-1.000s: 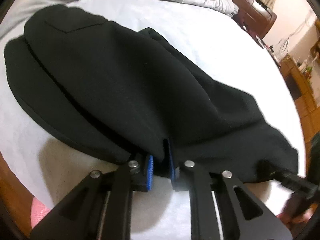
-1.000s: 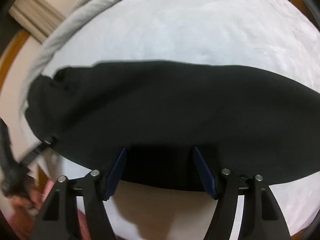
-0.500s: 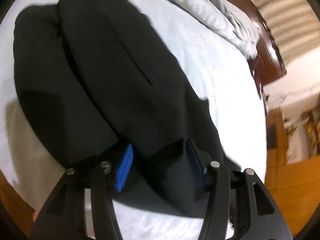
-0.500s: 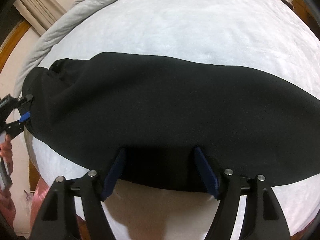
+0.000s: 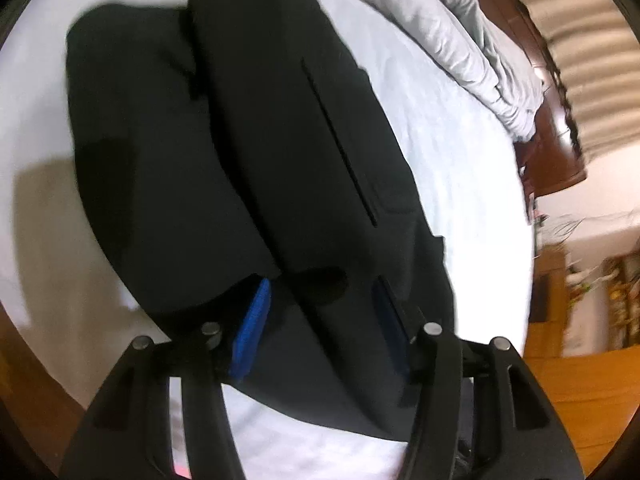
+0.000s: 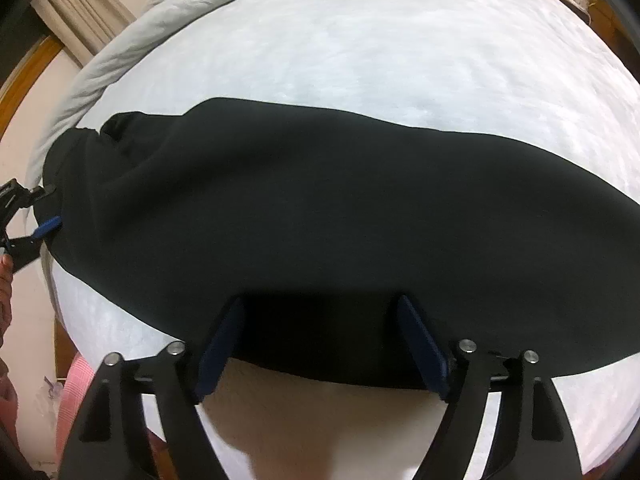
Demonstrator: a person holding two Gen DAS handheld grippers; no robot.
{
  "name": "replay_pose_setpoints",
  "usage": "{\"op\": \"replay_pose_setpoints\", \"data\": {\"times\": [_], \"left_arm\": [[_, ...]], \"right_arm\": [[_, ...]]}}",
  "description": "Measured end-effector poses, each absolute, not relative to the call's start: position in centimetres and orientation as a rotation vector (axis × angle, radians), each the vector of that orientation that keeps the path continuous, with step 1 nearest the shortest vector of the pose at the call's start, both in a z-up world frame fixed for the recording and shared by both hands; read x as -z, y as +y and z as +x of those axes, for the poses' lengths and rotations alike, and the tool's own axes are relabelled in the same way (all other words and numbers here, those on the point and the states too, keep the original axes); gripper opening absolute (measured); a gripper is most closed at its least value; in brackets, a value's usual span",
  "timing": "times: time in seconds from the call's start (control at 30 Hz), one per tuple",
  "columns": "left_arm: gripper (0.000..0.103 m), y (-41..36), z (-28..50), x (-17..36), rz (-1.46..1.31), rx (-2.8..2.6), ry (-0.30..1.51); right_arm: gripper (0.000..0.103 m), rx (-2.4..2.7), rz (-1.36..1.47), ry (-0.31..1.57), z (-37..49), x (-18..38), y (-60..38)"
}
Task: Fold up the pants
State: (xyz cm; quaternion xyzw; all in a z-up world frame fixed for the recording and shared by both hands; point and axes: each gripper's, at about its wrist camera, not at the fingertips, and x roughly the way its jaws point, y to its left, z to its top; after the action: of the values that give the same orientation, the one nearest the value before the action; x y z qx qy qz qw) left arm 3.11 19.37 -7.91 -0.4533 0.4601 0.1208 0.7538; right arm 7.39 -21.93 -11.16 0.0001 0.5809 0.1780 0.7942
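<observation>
While a grey duvet (image 5: 460, 36) lies bunched along the far side of my white bed (image 6: 400, 60), nothing blocks my tongs. Black pants (image 6: 320, 216) stretch across the sheet. My left gripper (image 5: 320, 316) stands apart over the waist end, unclamped; my right gripper (image 6: 320, 340) is opening astride the near edge.

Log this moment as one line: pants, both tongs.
pants: folded lengthwise, flat on bed | left tongs: open over pants end, no grip | right tongs: opening over near edge, no grip
</observation>
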Motion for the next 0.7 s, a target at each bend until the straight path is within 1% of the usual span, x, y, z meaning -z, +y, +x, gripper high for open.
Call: {"op": "replay_pose_setpoints", "data": {"times": [0.07, 0.1, 0.13, 0.17, 0.2, 0.23, 0.27, 0.33, 0.4, 0.47, 0.53, 0.67, 0.7], "left_arm": [[0.044, 19.7, 4.2, 7.8, -0.970, -0.256, 1.004], [0.038, 19.8, 4.7, 7.9, -0.951, -0.259, 1.019], [0.028, 19.8, 5.1, 8.0, -0.929, -0.271, 1.032], [0.020, 19.7, 5.6, 8.2, -0.907, -0.287, 1.043], [0.008, 19.6, 5.8, 8.3, -0.891, -0.298, 1.048], [0.004, 19.6, 5.9, 8.2, -0.881, -0.308, 1.046], [0.002, 19.6, 5.6, 8.0, -0.880, -0.322, 1.028], [0.002, 18.9, 4.6, 6.5, -0.830, -0.359, 0.970], [0.002, 17.2, 1.6, 3.7, -0.733, -0.390, 0.844], [0.002, 15.3, -0.5, 1.7, -0.626, -0.419, 0.773], [0.002, 14.7, -2.5, 2.2, -0.615, -0.464, 0.791], [0.002, 16.2, -2.3, 6.2, -0.701, -0.471, 0.918], [0.002, 16.3, -2.1, 6.4, -0.705, -0.462, 0.919]], "right_arm": [[0.084, -0.378, -0.008, 1.247, 7.4, 11.2, -21.6], [0.084, -0.377, -0.007, 1.246, 7.4, 11.2, -21.6], [0.084, -0.378, -0.007, 1.246, 7.4, 11.2, -21.6], [0.084, -0.379, -0.007, 1.247, 7.4, 11.2, -21.5], [0.084, -0.381, -0.006, 1.247, 7.4, 11.2, -21.5], [0.084, -0.383, -0.004, 1.249, 7.4, 11.2, -21.6], [0.084, -0.384, -0.004, 1.250, 7.5, 11.2, -21.6], [0.084, -0.387, -0.003, 1.254, 7.6, 11.2, -21.9], [0.084, -0.386, -0.002, 1.255, 7.6, 11.2, -21.8], [0.084, -0.388, -0.002, 1.255, 7.5, 11.2, -22.2], [0.085, -0.384, -0.003, 1.255, 7.5, 11.2, -22.2], [0.086, -0.382, -0.014, 1.253, 7.3, 11.2, -22.4], [0.086, -0.385, -0.009, 1.255, 7.2, 11.2, -22.5]]}}
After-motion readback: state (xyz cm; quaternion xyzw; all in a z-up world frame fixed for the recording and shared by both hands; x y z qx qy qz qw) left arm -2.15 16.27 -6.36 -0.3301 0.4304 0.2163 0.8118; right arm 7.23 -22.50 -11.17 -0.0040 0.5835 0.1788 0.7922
